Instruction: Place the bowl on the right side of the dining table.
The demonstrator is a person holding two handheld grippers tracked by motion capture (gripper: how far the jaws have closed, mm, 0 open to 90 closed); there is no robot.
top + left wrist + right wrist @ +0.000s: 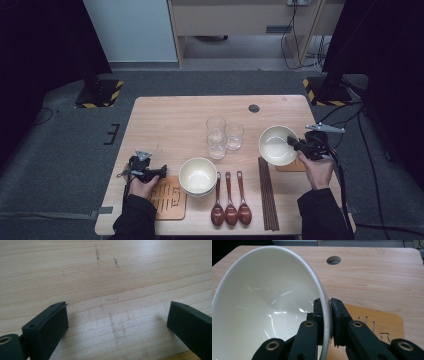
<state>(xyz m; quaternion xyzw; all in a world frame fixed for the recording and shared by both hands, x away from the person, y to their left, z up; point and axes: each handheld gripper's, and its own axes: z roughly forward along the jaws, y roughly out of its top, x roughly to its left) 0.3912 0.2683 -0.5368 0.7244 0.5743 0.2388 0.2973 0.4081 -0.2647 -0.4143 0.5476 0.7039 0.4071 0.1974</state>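
Two coasters (168,200) sit near your tabletop edge, neither bearing a bowl yet. Your left gripper (145,172) rests gaping and empty by the left one. Your right gripper (296,145) pinches a white bowl's (276,145) rim, tilted above the right coaster (374,322). Stacked bowls (197,176), spoons (230,200), chopsticks (267,192) and glasses (222,135) look untouched.

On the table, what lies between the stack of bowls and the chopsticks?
Three wooden spoons lie side by side between the stacked bowls and the chopsticks, handles pointing away from the person, as the high view shows.
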